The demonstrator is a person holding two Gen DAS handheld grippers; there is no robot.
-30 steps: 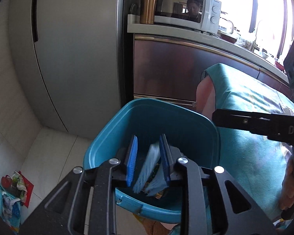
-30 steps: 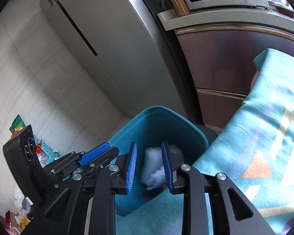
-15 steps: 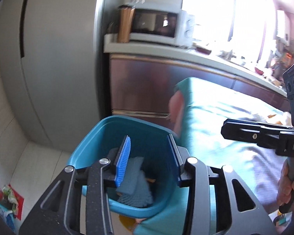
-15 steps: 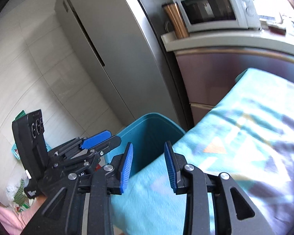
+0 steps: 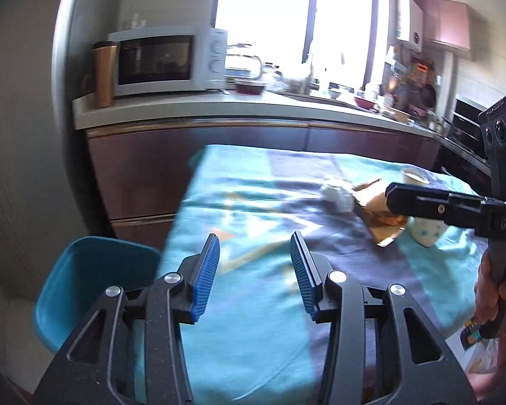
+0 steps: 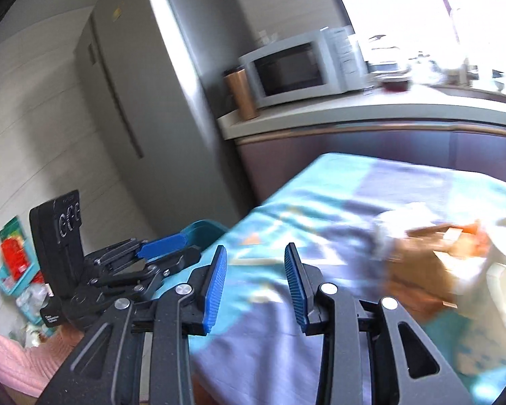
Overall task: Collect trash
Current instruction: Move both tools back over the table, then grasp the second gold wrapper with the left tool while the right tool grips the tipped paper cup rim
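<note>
My left gripper [image 5: 253, 270] is open and empty above the near left part of the table with the teal and purple cloth [image 5: 253, 209]. My right gripper [image 6: 254, 280] is open and empty over the same cloth [image 6: 320, 209]. A crumpled white tissue [image 5: 337, 197] and a brown paper wrapper [image 5: 384, 226] lie on the table to the far right; they show blurred in the right wrist view, the wrapper [image 6: 421, 270] right of my fingers. The blue trash bin [image 5: 94, 283] stands on the floor left of the table, and its rim [image 6: 202, 229] peeks out behind the left gripper.
A white spotted cup [image 5: 426, 233] and another white cup [image 5: 413, 177] stand by the wrapper. A kitchen counter [image 5: 219, 108] with a microwave [image 5: 165, 60] and copper tumbler [image 5: 104, 74] runs behind the table. A grey fridge [image 6: 141, 101] stands left. Packages [image 6: 17, 256] lie on the floor.
Both grippers let white tissues drop into the blue bin, opened, and swung right from the bin to over the table. The remaining trash on the table has come into view.
</note>
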